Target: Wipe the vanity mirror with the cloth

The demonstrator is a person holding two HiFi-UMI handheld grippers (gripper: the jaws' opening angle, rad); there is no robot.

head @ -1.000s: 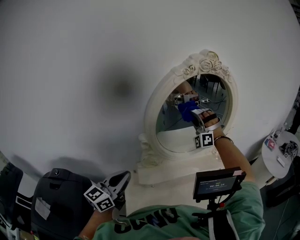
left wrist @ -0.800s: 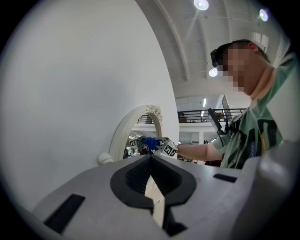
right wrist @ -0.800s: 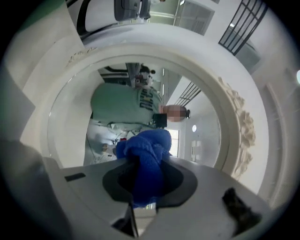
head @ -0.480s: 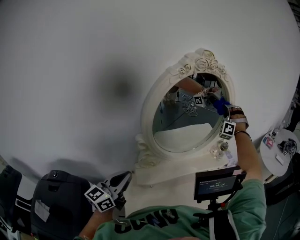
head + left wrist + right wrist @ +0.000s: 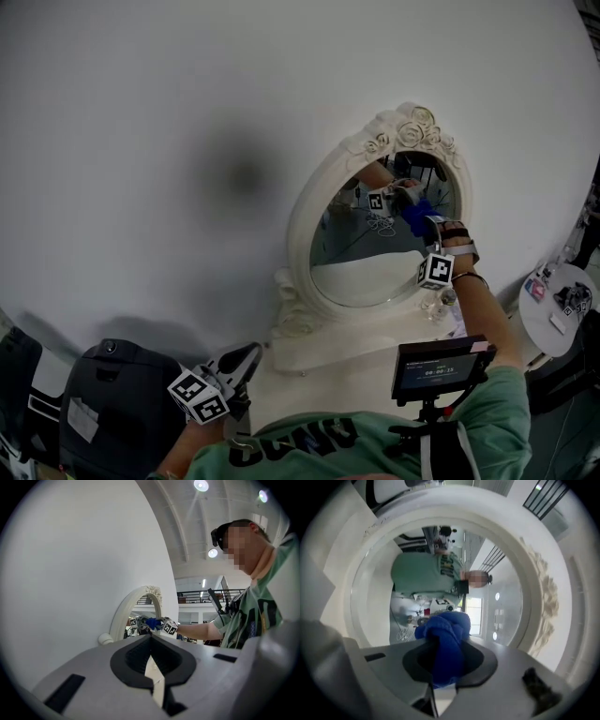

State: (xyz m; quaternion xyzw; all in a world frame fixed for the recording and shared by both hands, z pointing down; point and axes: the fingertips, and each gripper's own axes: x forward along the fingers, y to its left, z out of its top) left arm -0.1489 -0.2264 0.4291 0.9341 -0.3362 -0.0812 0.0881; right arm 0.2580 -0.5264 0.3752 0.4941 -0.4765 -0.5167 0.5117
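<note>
Jaws of the right gripper were clenched on a bunched blue cloth, held at the upper right of the oval vanity mirror in the head view. Wiping looked to be under way. The right forearm reached up and forward toward the mirror. The left gripper hung low at the left, well apart from the mirror.

From the left gripper view, that gripper's jaws met with nothing between them, and they pointed toward the mirror's white frame.

From the right gripper view, the cloth filled the jaws and seemed to lie against the glass. The next move, by my judgement, called for a sweep across the rest of the glass with steady pressure.
</note>
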